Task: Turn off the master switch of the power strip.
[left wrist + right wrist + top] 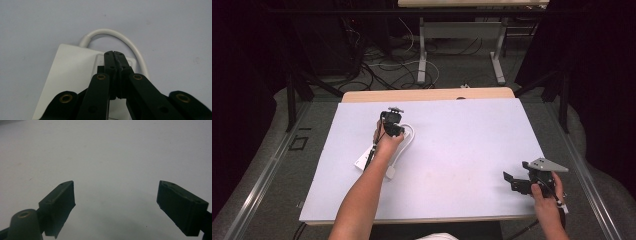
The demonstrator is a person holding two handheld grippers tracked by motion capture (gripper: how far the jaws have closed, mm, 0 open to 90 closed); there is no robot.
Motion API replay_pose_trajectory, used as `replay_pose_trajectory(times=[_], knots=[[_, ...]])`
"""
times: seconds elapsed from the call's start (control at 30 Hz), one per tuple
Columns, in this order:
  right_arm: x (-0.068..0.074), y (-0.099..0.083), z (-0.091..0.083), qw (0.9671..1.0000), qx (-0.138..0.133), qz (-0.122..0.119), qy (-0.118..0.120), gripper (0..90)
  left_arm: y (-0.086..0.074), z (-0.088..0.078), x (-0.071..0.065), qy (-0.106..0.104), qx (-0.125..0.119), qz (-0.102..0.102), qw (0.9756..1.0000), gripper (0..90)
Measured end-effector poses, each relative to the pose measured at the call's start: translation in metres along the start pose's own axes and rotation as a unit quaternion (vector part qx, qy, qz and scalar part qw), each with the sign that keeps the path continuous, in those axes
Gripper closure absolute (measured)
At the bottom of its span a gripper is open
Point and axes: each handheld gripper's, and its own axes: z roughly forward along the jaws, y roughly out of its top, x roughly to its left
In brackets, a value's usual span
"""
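A flat white adapter block lies on the pale table mat, and its white cable curls in a loop beyond it. In the high view the cable runs from beside my left hand down to a small white plug. My left gripper points down at the block, jaws pressed together, tips over a raised white part on the block's far end. Whether anything thin is pinched is hidden. My right gripper hovers open over bare mat at the front right.
The mat covers a wooden table whose far edge shows as a strip. Beyond it are another table's legs and floor cables. Black stands flank both sides.
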Motion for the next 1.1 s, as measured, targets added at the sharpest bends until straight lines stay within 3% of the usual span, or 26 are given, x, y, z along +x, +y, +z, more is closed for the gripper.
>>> replay_pose_trajectory(times=[0.1, 0.2, 0.37, 0.47, 0.77, 1.1], knots=[[0.001, 0.000, 0.000, 1.0000, -0.001, -0.001, 0.001, 14.4, 0.000, 0.000, -0.002, 0.007, -0.006, 0.003, 1.0000, 90.0], [0.000, 0.000, 0.000, 1.0000, -0.006, -0.001, -0.005, 14.4, -0.001, -0.002, 0.001, 0.000, -0.022, -0.015, 0.9996, 90.0], [-0.002, 0.000, -0.001, 1.0000, -0.003, -0.002, -0.006, 14.4, -0.002, -0.002, 0.003, -0.004, -0.025, -0.038, 0.9990, 90.0], [-0.002, 0.000, -0.001, 1.0000, -0.005, -0.003, -0.005, 14.4, -0.002, -0.003, 0.005, -0.001, -0.021, -0.031, 0.9993, 90.0], [-0.001, 0.000, -0.004, 0.9999, -0.006, 0.001, -0.010, 14.4, -0.002, -0.005, 0.007, -0.001, -0.021, -0.042, 0.9989, 90.0], [-0.001, 0.000, -0.003, 0.9999, -0.009, 0.001, -0.009, 14.4, -0.002, -0.010, 0.010, -0.001, -0.027, -0.038, 0.9989, 90.0]])
